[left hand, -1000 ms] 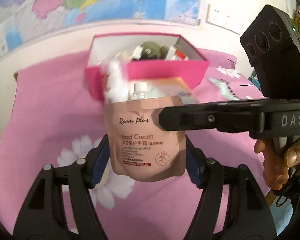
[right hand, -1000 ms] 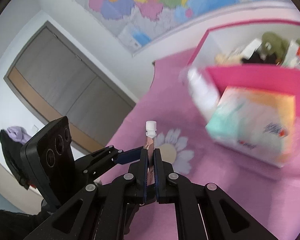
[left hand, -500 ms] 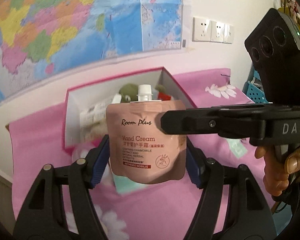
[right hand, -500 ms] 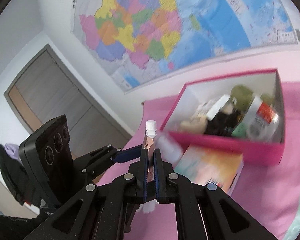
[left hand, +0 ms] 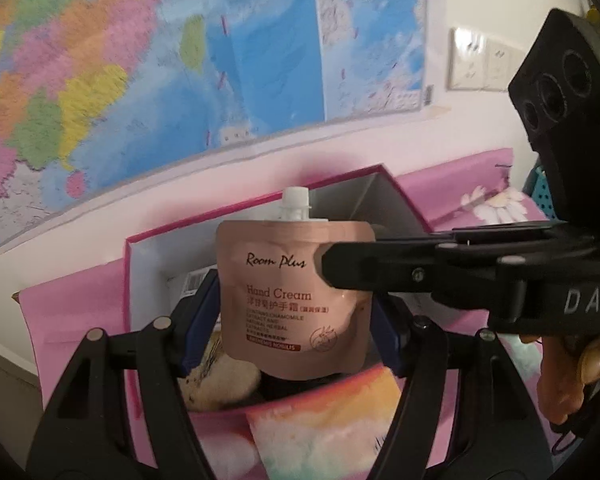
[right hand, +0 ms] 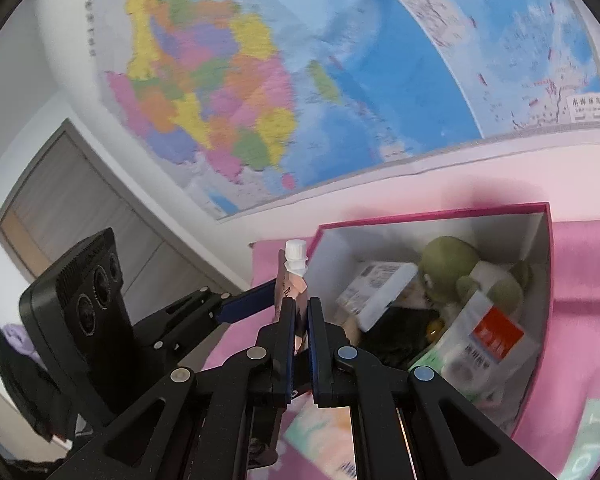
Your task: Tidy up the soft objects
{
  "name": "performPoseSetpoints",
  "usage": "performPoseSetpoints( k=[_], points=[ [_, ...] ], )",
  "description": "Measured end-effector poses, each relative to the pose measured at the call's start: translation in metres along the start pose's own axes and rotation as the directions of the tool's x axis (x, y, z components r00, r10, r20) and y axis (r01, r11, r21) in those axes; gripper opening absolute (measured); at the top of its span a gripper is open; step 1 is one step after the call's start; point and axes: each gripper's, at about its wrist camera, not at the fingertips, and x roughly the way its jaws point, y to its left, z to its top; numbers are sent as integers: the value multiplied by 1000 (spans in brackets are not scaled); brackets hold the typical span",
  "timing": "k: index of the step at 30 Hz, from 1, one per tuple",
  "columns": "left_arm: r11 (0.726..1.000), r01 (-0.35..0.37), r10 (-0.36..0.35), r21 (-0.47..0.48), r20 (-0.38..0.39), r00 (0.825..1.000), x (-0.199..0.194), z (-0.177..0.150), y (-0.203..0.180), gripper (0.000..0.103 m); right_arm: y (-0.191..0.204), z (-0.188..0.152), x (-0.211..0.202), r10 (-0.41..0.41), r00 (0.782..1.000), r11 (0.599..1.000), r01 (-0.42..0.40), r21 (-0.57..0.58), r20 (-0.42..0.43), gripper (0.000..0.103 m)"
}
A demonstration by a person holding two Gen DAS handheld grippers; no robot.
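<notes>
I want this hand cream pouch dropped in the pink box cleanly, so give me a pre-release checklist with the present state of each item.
1. Right gripper clamped on the hand cream pouch: ok.
2. Left gripper pads against the pouch's side edges: ok.
3. Pouch upright, white cap on top: ok.
4. Pouch over the pink box opening: cannot tell.
5. Free space in the box, beside the green plush and cartons: cannot tell.
</notes>
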Motion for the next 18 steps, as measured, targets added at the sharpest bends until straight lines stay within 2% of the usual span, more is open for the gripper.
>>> performPoseSetpoints(
  k=[6,7,9,11,13,16,18],
  points=[
    [1000,-12,12,-7,-53,999,30,-3,-4,71,-34,5,19,-80,997,996,81,46,-21,13],
    [1000,-15,14,-10,-57,998,32,-3,-5,72,-38,5,20,-95,995,994,96,55,-20,20],
    [999,-30,29,-19,-64,998,35,-2,-3,90,-49,6,20,-122,992,989,123,79,-19,31],
    [999,-43,41,-33,-57,998,33,-2,0,91,-57,5,18,-154,988,984,154,90,-17,54],
    [998,-53,51,-34,-51,997,29,-1,2,91,-61,6,12,-202,979,975,200,98,5,57],
    [996,-78,77,-35,-43,996,22,1,3,94,-57,7,1,-207,978,975,204,86,28,57],
    [996,-83,82,-41,-32,996,14,0,5,100,-48,6,-6,-228,973,973,225,56,41,58]
  ],
)
